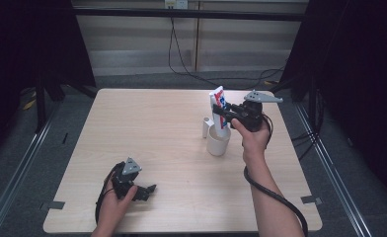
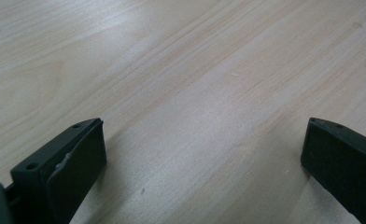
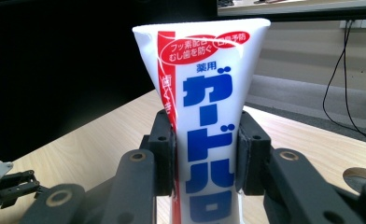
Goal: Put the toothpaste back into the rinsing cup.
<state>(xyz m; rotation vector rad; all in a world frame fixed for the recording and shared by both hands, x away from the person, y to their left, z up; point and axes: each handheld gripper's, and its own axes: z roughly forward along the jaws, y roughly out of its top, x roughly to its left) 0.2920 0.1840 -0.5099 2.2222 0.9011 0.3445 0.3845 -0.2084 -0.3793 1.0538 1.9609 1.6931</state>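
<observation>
A white toothpaste tube (image 1: 219, 109) with blue and red print stands upright, its lower end down in a white cup (image 1: 218, 141) on the wooden table (image 1: 147, 128). My right gripper (image 1: 222, 116) is shut on the tube's middle, and in the right gripper view the tube (image 3: 208, 121) is squeezed between both pads (image 3: 164, 154). My left gripper (image 1: 149, 190) rests low on the table near the front left edge, held by a hand. Its jaws stand wide apart over bare wood, with nothing between the fingers (image 2: 73, 163).
A small white cap-like piece (image 1: 207, 127) stands just left of the cup. Cables (image 1: 181, 59) run on the floor behind the table. Dark frames and curtains flank both sides. The left gripper (image 3: 6, 184) also appears far off in the right gripper view.
</observation>
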